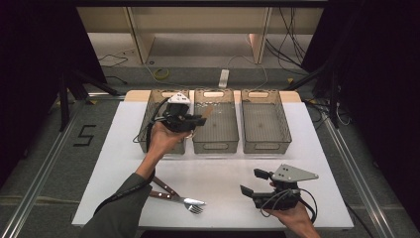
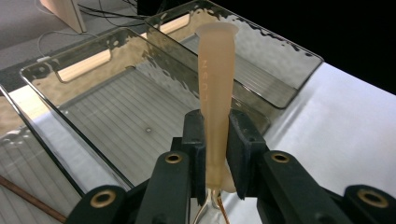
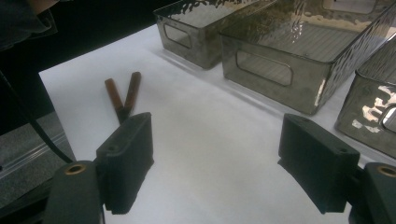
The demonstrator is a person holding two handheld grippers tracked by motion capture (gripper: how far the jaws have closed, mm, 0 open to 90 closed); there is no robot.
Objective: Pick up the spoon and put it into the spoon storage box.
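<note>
High view: left hand-held gripper (image 1: 198, 120) sits upper middle of frame, clamped on a pale utensil handle (image 1: 208, 111) whose free end pokes up-right over the middle bin (image 1: 215, 146). Long axis runs from the jaws toward the bin's back wall. Three clear ribbed plastic bins stand in a row at the far edge of the white desk (image 1: 228, 171); left bin (image 1: 148, 114) is partly behind the hand, right bin (image 1: 266, 146) looks empty. The left hand is nearest the middle bin, so the drop is likely there. Lower left of centre: a fork (image 1: 194, 208) and a knife (image 1: 190, 200), metal heads, brown wooden handles, crossed. Right hand-held gripper (image 1: 254, 182) lower right, jaws wide, nothing in them.

Left gripper view: handle (image 2: 215, 93) upright centre frame, matte cream plastic, flared tip, pinched between black pads; middle bin (image 2: 112, 116) below and behind it.

Right gripper view: jaws wide apart, bare desk (image 3: 205, 140) between; two brown handles (image 3: 122, 95) upper left.
</note>
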